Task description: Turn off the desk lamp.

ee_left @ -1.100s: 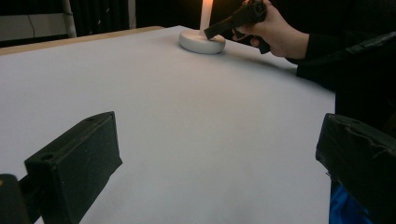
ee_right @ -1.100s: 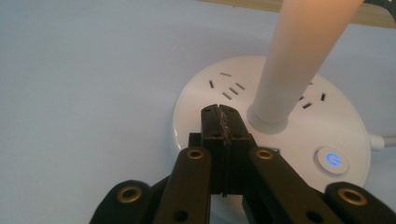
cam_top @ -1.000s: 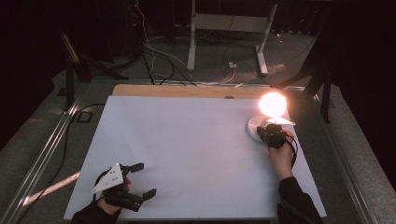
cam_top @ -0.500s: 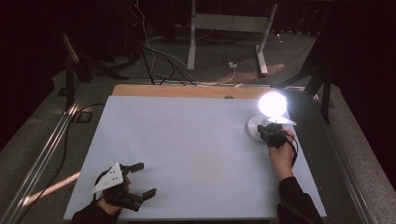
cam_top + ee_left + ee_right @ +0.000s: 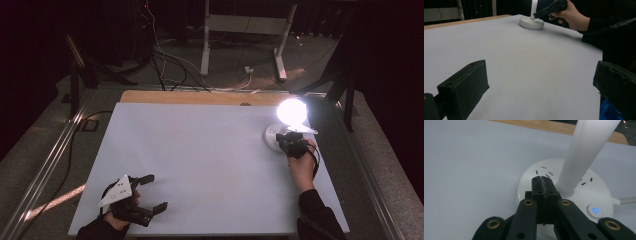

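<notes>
Desk lamp, lit, far right of table. Probably rigid, bottom-heavy; grip the stem. Right gripper pinched closed, empty, over base. Left gripper spread wide, idle.

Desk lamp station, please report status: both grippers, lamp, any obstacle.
Left gripper open, idle near table front edge. Right gripper shut, empty, tips over desk lamp base, beside the stem. Lamp lit, power button glowing blue. Nothing in the way.

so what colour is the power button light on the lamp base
Blue: the power button glows blue on the white lamp base, clearest in the right gripper view.
</notes>
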### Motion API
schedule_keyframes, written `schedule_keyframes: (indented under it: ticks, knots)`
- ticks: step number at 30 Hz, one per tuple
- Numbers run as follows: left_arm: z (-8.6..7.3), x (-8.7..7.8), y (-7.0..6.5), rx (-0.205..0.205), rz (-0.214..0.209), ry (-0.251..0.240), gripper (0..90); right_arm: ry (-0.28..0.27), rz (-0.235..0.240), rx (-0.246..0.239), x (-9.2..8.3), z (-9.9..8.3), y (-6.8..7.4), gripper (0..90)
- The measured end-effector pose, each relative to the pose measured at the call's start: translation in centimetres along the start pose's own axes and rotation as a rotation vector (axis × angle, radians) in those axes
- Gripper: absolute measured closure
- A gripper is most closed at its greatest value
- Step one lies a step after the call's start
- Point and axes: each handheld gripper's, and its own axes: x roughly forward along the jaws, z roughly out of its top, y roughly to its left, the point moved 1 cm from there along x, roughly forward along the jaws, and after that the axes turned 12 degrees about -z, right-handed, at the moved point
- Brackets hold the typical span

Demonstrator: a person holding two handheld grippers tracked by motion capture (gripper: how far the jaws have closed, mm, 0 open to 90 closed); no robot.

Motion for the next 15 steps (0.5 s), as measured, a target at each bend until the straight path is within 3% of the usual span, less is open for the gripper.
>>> schedule_keyframes:
  ticks: [15]
  knots:
    - [0.02,-0.03,-0.02,0.003,0.0,0.001,0.5,0.024,0.002,-0.006,0.7,-0.53,0.18,90.0]
